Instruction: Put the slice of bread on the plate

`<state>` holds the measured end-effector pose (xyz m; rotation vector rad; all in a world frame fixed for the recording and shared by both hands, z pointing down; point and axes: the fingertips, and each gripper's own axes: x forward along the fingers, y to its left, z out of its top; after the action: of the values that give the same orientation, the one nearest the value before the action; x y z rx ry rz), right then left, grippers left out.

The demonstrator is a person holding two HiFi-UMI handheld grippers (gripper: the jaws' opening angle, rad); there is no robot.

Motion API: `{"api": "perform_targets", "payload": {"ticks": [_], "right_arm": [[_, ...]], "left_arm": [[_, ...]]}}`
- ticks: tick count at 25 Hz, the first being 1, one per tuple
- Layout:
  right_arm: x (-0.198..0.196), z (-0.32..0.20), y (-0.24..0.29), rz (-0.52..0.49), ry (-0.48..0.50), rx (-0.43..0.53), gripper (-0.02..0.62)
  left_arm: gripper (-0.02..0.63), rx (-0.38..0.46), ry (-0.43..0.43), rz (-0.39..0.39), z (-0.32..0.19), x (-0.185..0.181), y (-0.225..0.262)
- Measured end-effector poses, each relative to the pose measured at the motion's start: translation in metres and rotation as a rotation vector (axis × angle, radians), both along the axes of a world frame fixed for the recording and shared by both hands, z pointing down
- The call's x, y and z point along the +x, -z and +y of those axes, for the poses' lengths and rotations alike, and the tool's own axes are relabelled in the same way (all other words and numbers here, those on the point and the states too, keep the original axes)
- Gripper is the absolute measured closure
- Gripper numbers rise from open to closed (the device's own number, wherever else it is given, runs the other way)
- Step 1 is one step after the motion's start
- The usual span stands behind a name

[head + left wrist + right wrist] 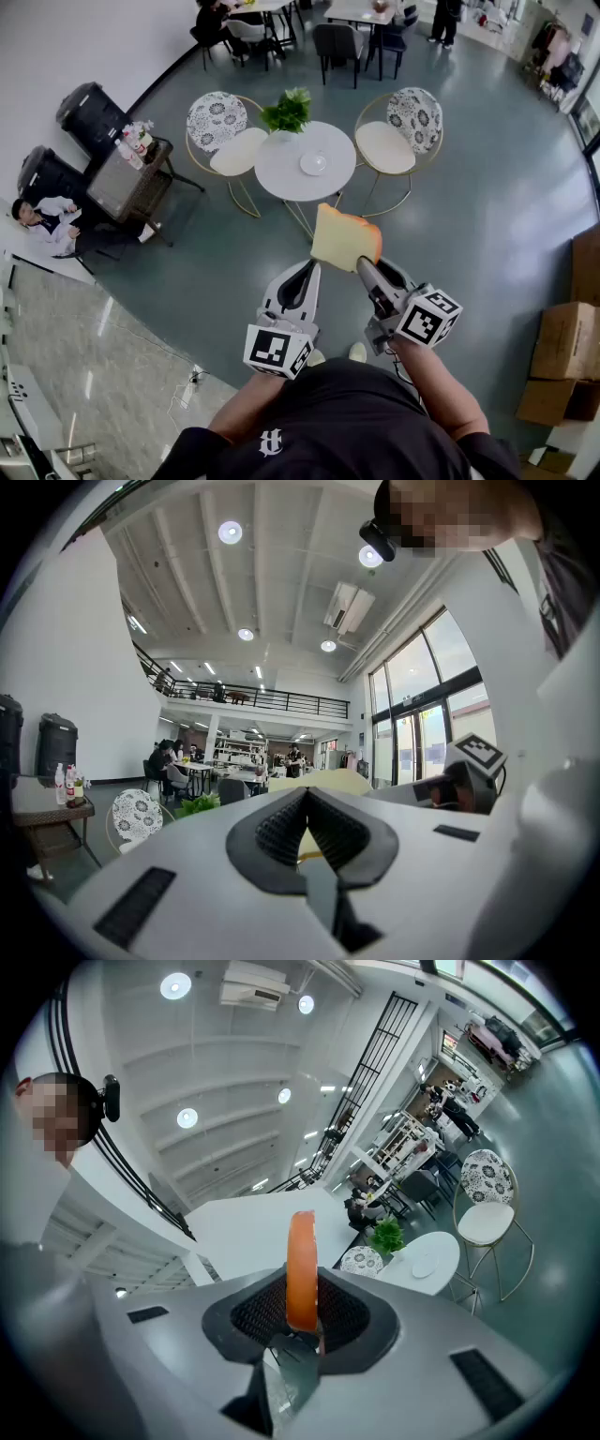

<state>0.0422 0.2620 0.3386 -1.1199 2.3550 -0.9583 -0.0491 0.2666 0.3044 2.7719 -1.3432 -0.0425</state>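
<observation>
So here's where I'm at: the right tool [361, 264] is clamped on the slice of bread [344, 237], pinching it by its lower edge so it stands up on end out in front of me, in the air. The left tool [309, 269] sits just beside it with its jaws together and nothing in them.

My worries from here:
- The bread is soft and only one edge is in the grip. A quick swing or a squeeze that's too hard could tear it or let it flop out onto the floor.
- The plate [313, 164] is well apart from me, over on the round white surface [281, 169], and it looks small. Let go too high or off-centre and the slice ends up half on the rim.
- There's a potted plant [288, 111] near the plate and chairs [389, 145] round the surface, so a careless reach could bump something.

Containers: the plate looks bare from here, nothing on it that I can make out. The pot only holds the green plant.
</observation>
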Motion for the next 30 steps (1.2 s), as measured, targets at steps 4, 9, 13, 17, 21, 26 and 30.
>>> {"api": "perform_targets", "payload": {"ticks": [4, 9, 13, 17, 21, 26, 30], "right_arm": [[0.001, 0.001, 0.004, 0.003, 0.005, 0.006, 0.505], [-0.001, -0.001, 0.005, 0.012, 0.017, 0.013, 0.505], [-0.003, 0.001, 0.011, 0.033, 0.015, 0.031, 0.505], [0.001, 0.005, 0.014, 0.024, 0.011, 0.035, 0.505], [0.003, 0.009, 0.014, 0.017, 0.016, 0.035, 0.505], [0.006, 0.010, 0.011, 0.015, 0.022, 0.033, 0.505], [0.010, 0.013, 0.012, 0.033, 0.025, 0.044, 0.505]], "left_arm": [[0.598, 0.008, -0.002, 0.004, 0.002, 0.003, 0.005], [0.598, 0.012, 0.000, 0.001, 0.001, 0.003, 0.004], [0.598, 0.008, 0.007, 0.004, 0.003, 0.002, 0.005], [0.598, 0.005, 0.005, 0.006, 0.007, 0.004, 0.006], [0.598, 0.009, 0.011, 0.000, 0.009, 0.005, 0.003], [0.598, 0.020, 0.013, -0.008, 0.010, 0.008, 0.002], [0.598, 0.021, 0.021, -0.007, 0.013, 0.012, 0.005]]}}
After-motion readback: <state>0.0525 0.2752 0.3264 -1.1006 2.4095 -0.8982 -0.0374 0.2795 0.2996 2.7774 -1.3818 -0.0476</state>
